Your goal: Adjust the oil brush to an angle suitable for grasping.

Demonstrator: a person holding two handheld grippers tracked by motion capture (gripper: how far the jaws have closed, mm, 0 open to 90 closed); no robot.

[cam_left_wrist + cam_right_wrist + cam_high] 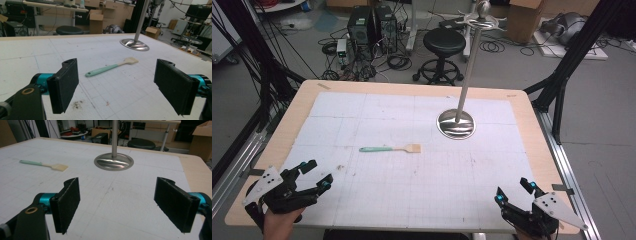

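Note:
A small spatula (390, 148) with a mint-green handle and a pale flat blade lies flat near the middle of the white gridded mat (377, 195). It also lies ahead of the jaws in the left gripper view, spatula (110, 67), and far left in the right gripper view, spatula (45, 165). A metal stand (457, 122) with a round shiny base and a tall pole rises at the back right. My left gripper (317, 175) rests open at the front left corner. At the front right, my right gripper (513, 192) is open too. Both hold nothing.
The mat covers a wooden table (542, 150). The stand's top carries hooks (482, 20). Beyond the table are a black stool (443, 50), computer towers (372, 27), cables and cardboard boxes on the floor. Black frame legs (562, 75) stand at both sides.

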